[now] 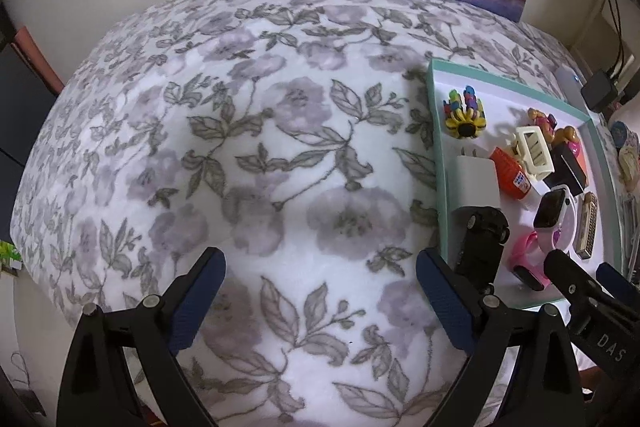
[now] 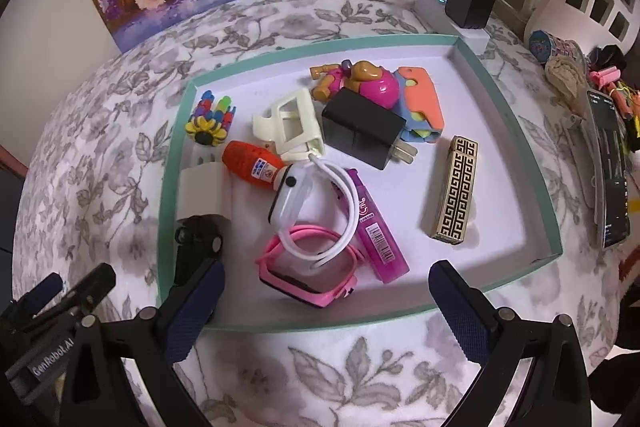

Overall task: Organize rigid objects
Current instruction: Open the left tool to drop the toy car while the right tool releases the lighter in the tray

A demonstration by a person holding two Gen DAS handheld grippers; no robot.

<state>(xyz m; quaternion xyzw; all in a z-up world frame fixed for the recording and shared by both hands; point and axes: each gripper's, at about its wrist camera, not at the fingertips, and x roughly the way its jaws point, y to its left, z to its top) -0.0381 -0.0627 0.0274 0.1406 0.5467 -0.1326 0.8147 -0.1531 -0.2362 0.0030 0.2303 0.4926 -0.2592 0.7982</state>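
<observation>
Hovering over the tray, we hold the left gripper and right gripper released and empty; the watch at six o'clock could snag its white cord if lifted.

We see our left gripper and right gripper: black plastic frames, silver screws, navy knurled fingers, with white "GenRobot.AI" and "DAS" lettering.

A teal-rimmed tray with a white floor sits on a white cloth patterned with grey leaves and lilac flowers. Inside, at three o'clock, a lighter shows a gold-and-black key pattern; at six o'clock lies a pink watch.
</observation>
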